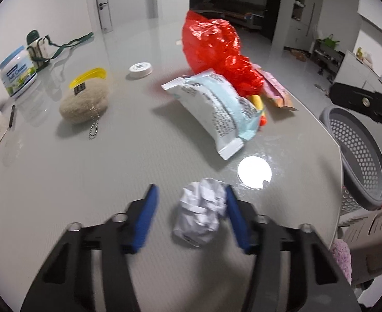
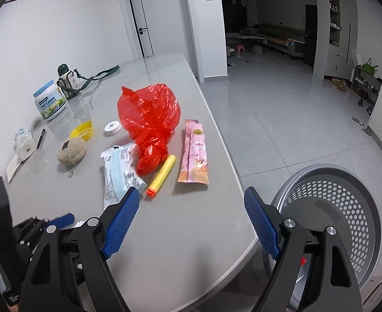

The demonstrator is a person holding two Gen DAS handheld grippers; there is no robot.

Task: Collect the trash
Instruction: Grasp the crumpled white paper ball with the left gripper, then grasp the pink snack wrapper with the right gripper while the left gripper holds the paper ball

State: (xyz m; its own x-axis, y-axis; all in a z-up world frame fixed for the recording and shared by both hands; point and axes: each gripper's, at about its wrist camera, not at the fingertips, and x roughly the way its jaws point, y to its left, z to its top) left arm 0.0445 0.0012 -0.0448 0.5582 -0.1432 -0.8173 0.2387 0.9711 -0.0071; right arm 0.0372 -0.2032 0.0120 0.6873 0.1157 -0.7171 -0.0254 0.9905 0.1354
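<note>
Straddling the paper ball (image 1: 200,214), the left hand-held gripper (image 1: 191,217) has its jaws apart: the right pad looks to touch the ball, while the left pad stands off with bare desk (image 1: 86,182) between. The ball lies near the desk's front edge, not yet gripped. Closing from this uneven stance could nudge the light ball sideways and out of the jaws rather than pinching it; crumpled paper also gives way, so a shallow bite may slip free on the lift.

The right hand-held gripper (image 2: 192,223) hangs over the desk's corner with jaws wide apart and nothing between them. Just off that corner, on the floor, stands the grey basket (image 2: 347,197), likely the bin for the trash. A carry across the edge could drop the ball short of the rim.

Further in lie a white wrapper (image 1: 217,109), a yellow dart (image 2: 162,175), a pink sachet (image 2: 194,153) and a red bag (image 1: 214,52), close together. The bag rests on the wrapper, so pulling either could drag its neighbours. Beyond sit a plush (image 1: 84,104) and a tub (image 1: 18,71), probably not trash.
</note>
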